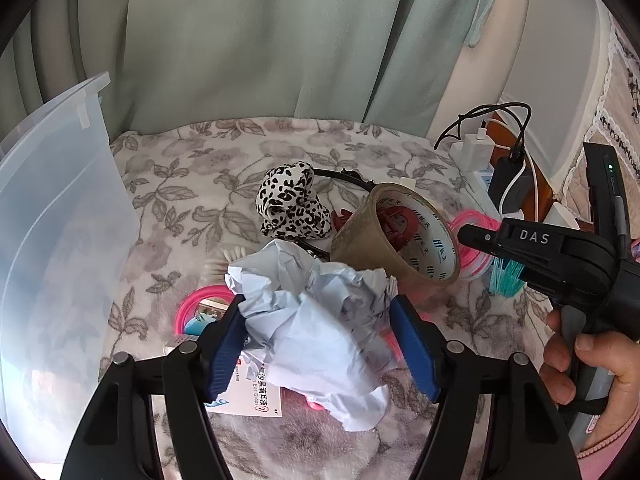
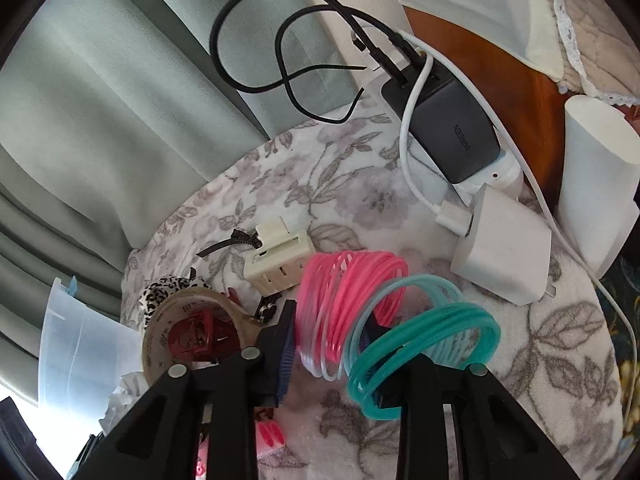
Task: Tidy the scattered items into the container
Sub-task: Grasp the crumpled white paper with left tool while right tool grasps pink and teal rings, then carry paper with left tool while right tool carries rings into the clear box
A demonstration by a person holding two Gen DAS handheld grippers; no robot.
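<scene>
A crumpled ball of white paper (image 1: 316, 332) is held above the floral blanket (image 1: 192, 184) by my left gripper (image 1: 318, 304), whose blue pads (image 1: 224, 344) press it from both sides. The clear plastic container (image 1: 60, 220) stands just to the left. My right gripper (image 2: 330, 332) is shut on a pink coil of tubing (image 2: 344, 292). A teal coil (image 2: 424, 344) loops over its right finger. In the left wrist view that gripper (image 1: 472, 236) sits at the right beside the brown tape roll (image 1: 360, 236), with a hand (image 1: 580, 364) on its handle.
On the blanket lie a leopard-print scrunchie (image 1: 290, 200), a black hairband (image 1: 344, 176), a medicine box (image 1: 256, 396), another pink coil (image 1: 192, 304) and a cream plug adapter (image 2: 280, 260). Chargers (image 2: 500, 256), cables (image 2: 408, 140) and a white cylinder (image 2: 592, 184) crowd the right edge.
</scene>
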